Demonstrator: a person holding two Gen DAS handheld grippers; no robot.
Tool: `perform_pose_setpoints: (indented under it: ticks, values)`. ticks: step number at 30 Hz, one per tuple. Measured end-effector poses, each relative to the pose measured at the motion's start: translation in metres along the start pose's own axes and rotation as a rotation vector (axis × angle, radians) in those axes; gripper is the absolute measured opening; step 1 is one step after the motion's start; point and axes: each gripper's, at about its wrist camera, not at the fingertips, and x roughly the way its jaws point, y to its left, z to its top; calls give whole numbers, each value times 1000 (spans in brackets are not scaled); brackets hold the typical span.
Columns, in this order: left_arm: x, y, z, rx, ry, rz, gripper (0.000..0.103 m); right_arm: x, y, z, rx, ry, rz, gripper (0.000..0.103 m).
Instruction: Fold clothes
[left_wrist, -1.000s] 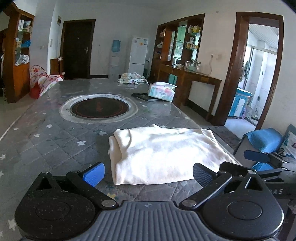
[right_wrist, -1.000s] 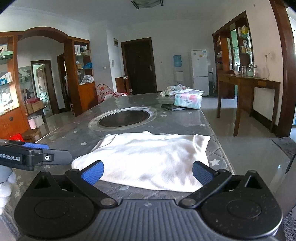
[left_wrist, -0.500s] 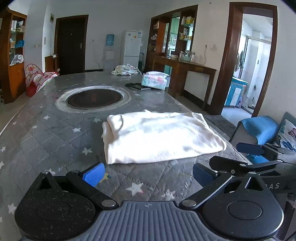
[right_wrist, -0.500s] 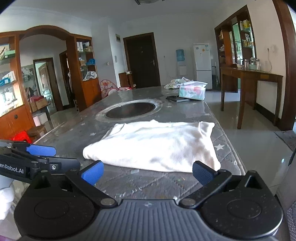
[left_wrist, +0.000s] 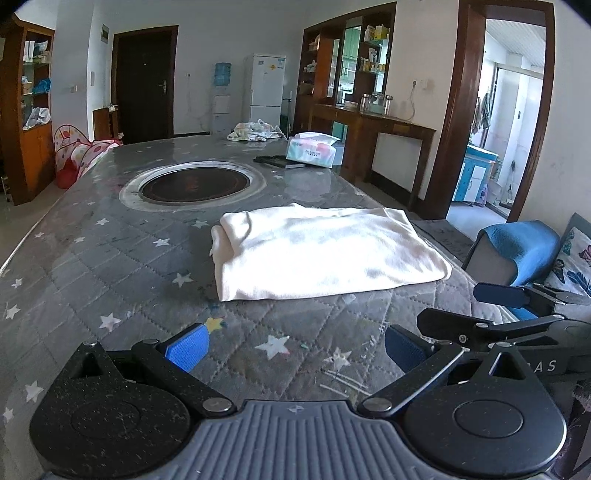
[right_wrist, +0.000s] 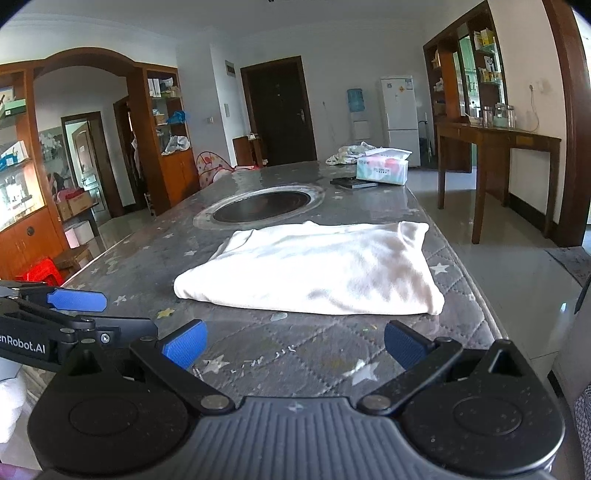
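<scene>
— Looking along our left gripper (left_wrist: 295, 349), what do we see?

— Its blue pads spread wide, nothing between them, hovering above the quilted star-patterned table (left_wrist: 110, 266). The folded white garment (left_wrist: 325, 254) lies flat ahead, near the table's right edge, this side of the round inset burner (left_wrist: 194, 184).

— And our right gripper (right_wrist: 293, 347)?

— Equally wide and empty, short of the garment. Farther off, a tissue box (right_wrist: 382, 170) sits beside a dark flat object (right_wrist: 352, 182).
</scene>
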Motion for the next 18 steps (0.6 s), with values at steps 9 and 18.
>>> perform_pose_setpoints:
  ticks: [9, 18]
  values:
    - [-5, -3, -4, 10, -4, 16, 103, -3, 3, -3, 1, 6, 1, 103]
    - [-5, -4, -6, 17, 2, 24, 103, -4, 2, -6, 25, 11, 2, 103]
